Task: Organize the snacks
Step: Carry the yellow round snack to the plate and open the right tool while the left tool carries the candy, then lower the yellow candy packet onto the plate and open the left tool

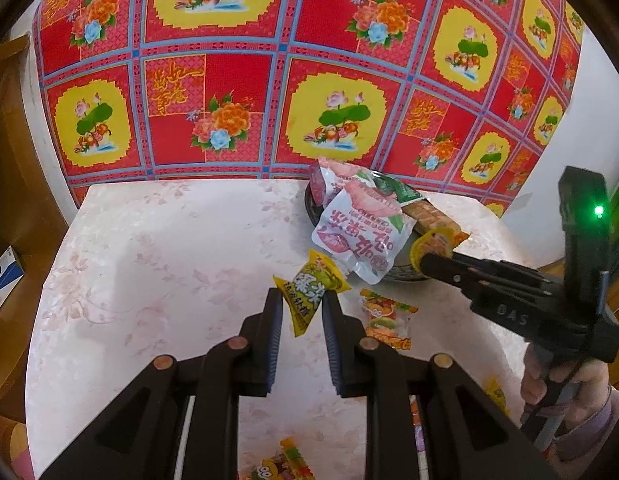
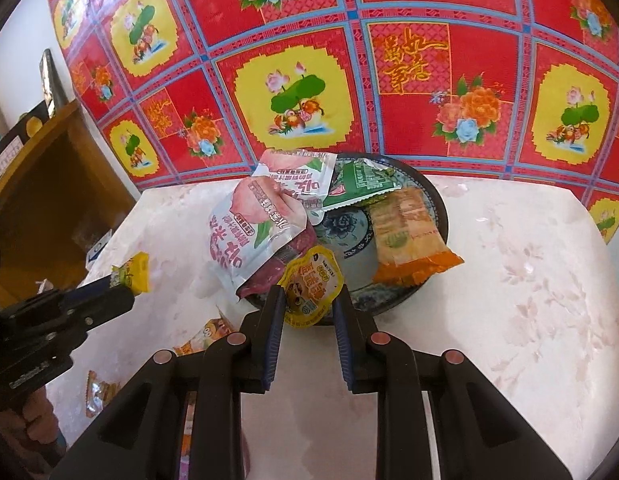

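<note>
My left gripper (image 1: 302,295) is shut on a yellow-green snack packet (image 1: 307,295) and holds it above the table; it also shows in the right wrist view (image 2: 130,273). My right gripper (image 2: 309,298) is shut on a round yellow jelly cup (image 2: 311,288) at the near rim of the dark patterned plate (image 2: 405,296). In the left wrist view that cup (image 1: 431,245) sits at the right gripper's tip. The plate holds two white-pink pouches (image 2: 245,236), a green packet (image 2: 359,184) and an orange packet (image 2: 409,236).
The pale floral table (image 2: 509,280) carries loose snack packets near its front: an orange-white one (image 1: 385,322) and others at the lower edge (image 1: 285,464). A red patterned cloth (image 1: 237,80) hangs behind. A wooden cabinet (image 2: 41,184) stands at the left.
</note>
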Demonstrator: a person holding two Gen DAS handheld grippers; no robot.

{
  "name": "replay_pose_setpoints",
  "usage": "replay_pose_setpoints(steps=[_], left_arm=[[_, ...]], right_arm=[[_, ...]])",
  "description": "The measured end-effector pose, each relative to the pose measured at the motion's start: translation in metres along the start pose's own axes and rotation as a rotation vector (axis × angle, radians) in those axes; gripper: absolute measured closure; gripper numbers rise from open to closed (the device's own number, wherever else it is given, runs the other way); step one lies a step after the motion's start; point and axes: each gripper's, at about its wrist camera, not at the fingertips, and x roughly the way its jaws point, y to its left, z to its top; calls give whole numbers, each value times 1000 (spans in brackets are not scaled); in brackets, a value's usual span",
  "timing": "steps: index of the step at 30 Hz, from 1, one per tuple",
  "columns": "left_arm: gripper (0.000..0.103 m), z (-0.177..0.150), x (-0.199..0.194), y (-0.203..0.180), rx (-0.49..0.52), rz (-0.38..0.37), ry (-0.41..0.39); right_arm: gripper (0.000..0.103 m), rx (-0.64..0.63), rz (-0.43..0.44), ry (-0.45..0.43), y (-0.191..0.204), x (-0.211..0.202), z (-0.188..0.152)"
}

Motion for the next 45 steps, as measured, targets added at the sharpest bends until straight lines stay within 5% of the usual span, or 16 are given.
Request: replay_pose_setpoints(steps=[27, 45], left_arm=[[82, 24, 2, -42, 90, -69, -22], [82, 63, 67, -113, 274, -67, 28]], right_arm=[[66, 45, -2, -53, -12, -33, -16], [66, 98, -29, -41, -32, -46, -43]])
